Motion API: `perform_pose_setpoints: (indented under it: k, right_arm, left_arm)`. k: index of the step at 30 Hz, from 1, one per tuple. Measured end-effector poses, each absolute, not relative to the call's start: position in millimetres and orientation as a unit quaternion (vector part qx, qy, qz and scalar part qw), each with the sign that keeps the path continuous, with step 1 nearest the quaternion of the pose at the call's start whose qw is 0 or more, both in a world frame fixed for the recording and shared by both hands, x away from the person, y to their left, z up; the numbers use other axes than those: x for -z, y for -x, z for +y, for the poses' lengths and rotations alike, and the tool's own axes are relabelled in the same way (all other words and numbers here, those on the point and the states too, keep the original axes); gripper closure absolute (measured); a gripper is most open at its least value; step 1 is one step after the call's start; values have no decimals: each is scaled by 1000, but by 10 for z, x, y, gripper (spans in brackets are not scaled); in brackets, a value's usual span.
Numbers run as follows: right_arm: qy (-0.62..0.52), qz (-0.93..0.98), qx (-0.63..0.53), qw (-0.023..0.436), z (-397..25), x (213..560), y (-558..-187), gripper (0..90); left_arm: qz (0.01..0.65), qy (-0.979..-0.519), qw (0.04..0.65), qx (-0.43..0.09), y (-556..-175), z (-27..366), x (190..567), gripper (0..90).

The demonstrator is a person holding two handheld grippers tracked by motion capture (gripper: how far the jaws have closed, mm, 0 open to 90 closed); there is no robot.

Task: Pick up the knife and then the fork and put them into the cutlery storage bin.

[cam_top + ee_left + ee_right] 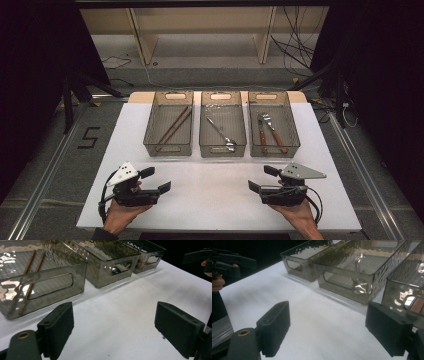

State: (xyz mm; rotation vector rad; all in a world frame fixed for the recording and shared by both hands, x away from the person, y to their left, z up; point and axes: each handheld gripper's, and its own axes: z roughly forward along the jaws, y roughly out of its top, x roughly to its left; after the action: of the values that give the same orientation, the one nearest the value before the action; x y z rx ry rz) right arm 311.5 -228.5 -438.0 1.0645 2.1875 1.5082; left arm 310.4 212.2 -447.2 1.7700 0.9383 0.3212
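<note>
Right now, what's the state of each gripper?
Left gripper: open, holding nothing, above the white table.
Right gripper: open, holding nothing, also in front of the bins.

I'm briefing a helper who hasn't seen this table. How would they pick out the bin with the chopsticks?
Three smoky clear bins stand in a row across the far half of the white table. The chopstick bin is the leftmost, ahead of the left gripper. It alone holds two thin brown sticks; the others hold metal cutlery.
</note>
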Motion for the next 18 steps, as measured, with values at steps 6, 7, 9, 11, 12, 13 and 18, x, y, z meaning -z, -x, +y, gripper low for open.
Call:
perform_pose_setpoints:
  k: [6, 7, 9, 11, 12, 13, 18]
  right_arm:
    - [-371, 754, -523, 142, -2313, 4406, -3090, 199]
    - [-372, 753, -524, 142, -2317, 4406, -3090, 200]
    - [-373, 753, -523, 143, -2321, 4407, -3090, 200]
    - [-374, 752, -523, 142, -2321, 4409, -3090, 200]
    - [-374, 753, -523, 143, -2320, 4410, -3091, 200]
    - [-373, 753, -523, 143, -2319, 4410, -3090, 200]
    - [-373, 754, -522, 142, -2311, 4413, -3092, 200]
  left_arm:
    - [390, -743, 527, -133, -3098, 2105, 4475, 154]
    - [391, -743, 527, -133, -3101, 2108, 4476, 154]
    - [391, -742, 528, -133, -3103, 2108, 4476, 154]
    - [391, -743, 527, -133, -3104, 2108, 4477, 154]
    - [391, -743, 527, -133, -3105, 2107, 4478, 154]
    - [390, -743, 527, -133, -3106, 2106, 4480, 154]
    - [391, -743, 526, -133, -3109, 2108, 4482, 154]
